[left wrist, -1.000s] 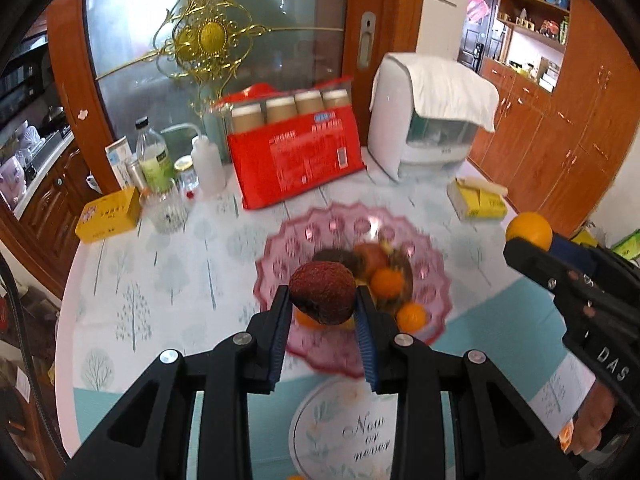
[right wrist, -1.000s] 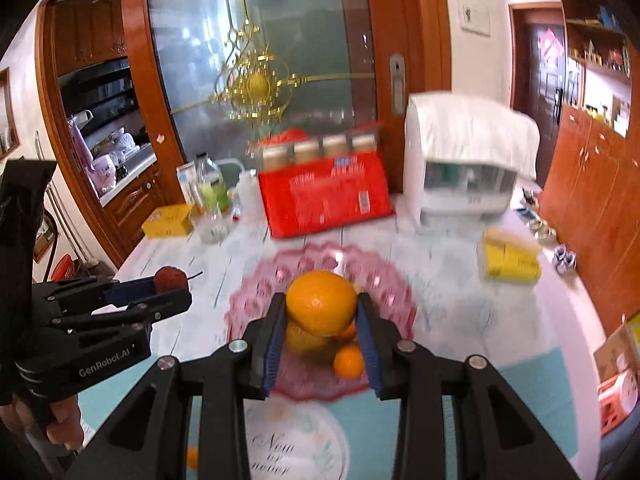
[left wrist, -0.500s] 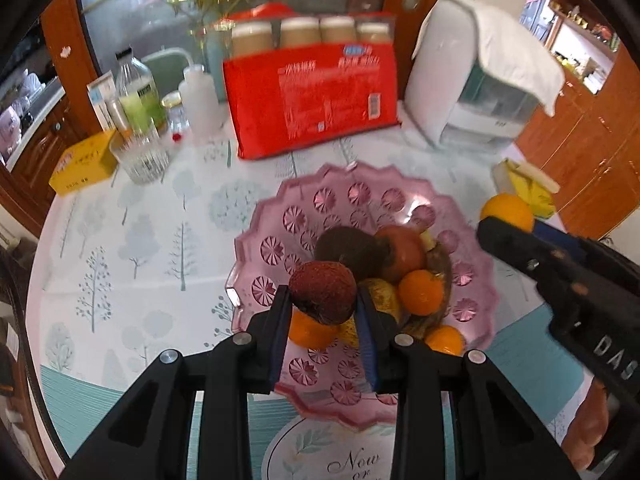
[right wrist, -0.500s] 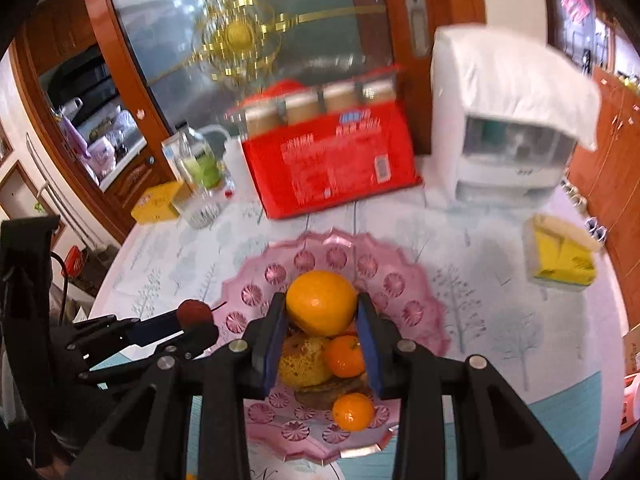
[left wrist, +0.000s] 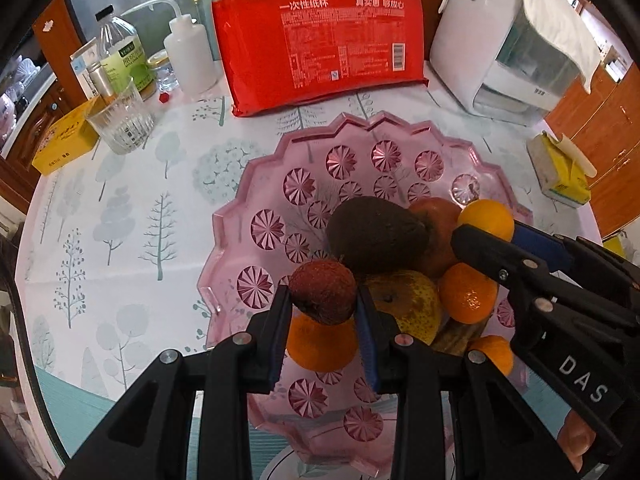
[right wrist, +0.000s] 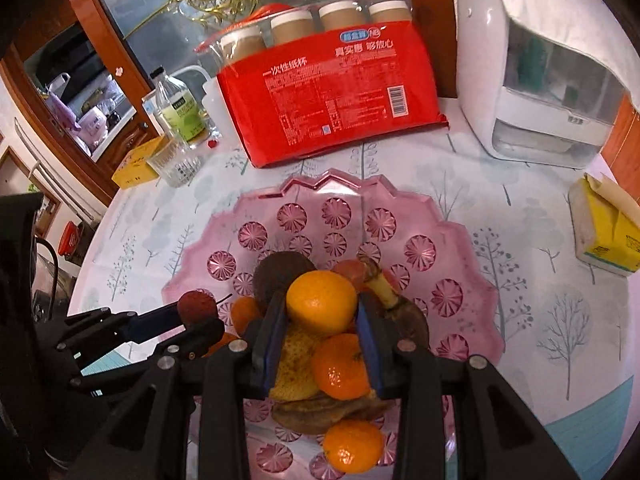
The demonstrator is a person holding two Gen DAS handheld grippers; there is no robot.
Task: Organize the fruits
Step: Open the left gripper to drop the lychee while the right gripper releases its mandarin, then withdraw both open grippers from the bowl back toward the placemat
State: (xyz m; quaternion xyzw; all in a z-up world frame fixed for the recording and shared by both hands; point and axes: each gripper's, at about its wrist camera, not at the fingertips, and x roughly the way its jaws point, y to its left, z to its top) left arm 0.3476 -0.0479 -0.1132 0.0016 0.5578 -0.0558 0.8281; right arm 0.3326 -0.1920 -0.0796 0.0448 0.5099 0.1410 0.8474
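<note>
I've got 1 fruit in each gripper right now. My left gripper [left wrist: 322,312] is clamped on a small rough dark-red lychee [left wrist: 322,298], and my right gripper [right wrist: 322,320] is squeezing a round smooth orange [right wrist: 321,303]. Both hang over the scalloped pink glass fruit plate [left wrist: 280,176], low above the pile, which I figure is so the drop is short and nothing rolls off.

The pile sits toward the plate's near edge: a dark brown oval fruit [left wrist: 376,236], a spotty yellow pear [left wrist: 408,304] and a few small tangerines [right wrist: 340,368]. The far half of the plate is bare, so there's room to set these down without stacking higher.

The table [left wrist: 120,208] has a pale cloth printed with little trees. Along its far edge stand a red pack of paper cups [left wrist: 324,40], a white countertop appliance [left wrist: 492,40], a clear ribbed drinking glass [left wrist: 120,120] and some bottles. Wooden cabinets and a glass door behind.
</note>
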